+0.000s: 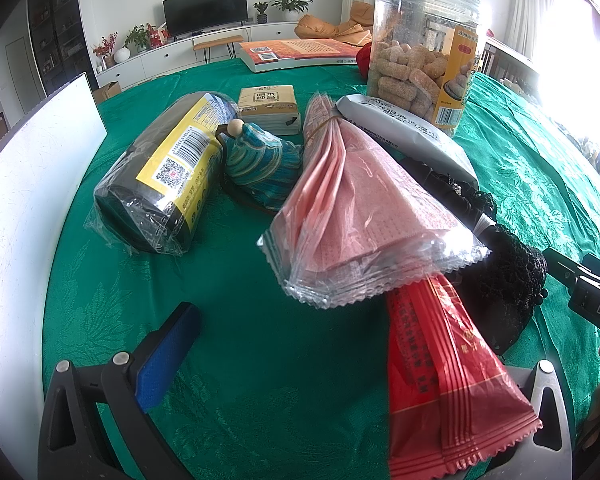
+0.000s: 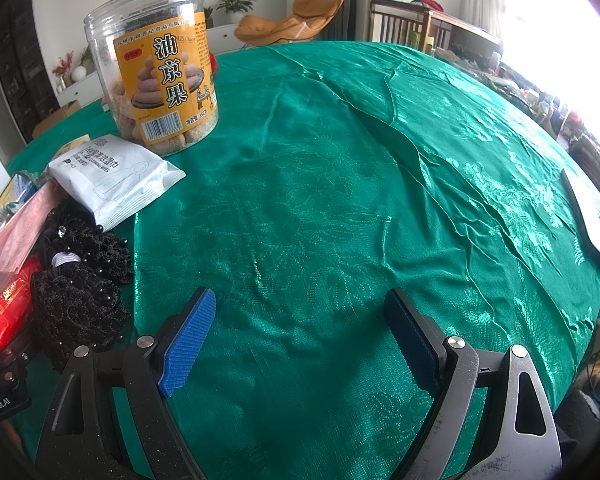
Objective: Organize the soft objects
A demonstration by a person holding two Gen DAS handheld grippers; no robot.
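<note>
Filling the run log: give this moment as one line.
left gripper: open, red packets between fingers | right gripper: open, empty, over cloth | black lace: on cloth

Parted right tongs point(image 2: 296, 340) above green tablecloth point(image 2: 340, 184)

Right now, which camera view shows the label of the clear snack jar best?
The right wrist view: the snack jar turns its orange label with the large characters to that camera. The left wrist view shows the jar from another side, with only the label's edge and barcode.
</note>
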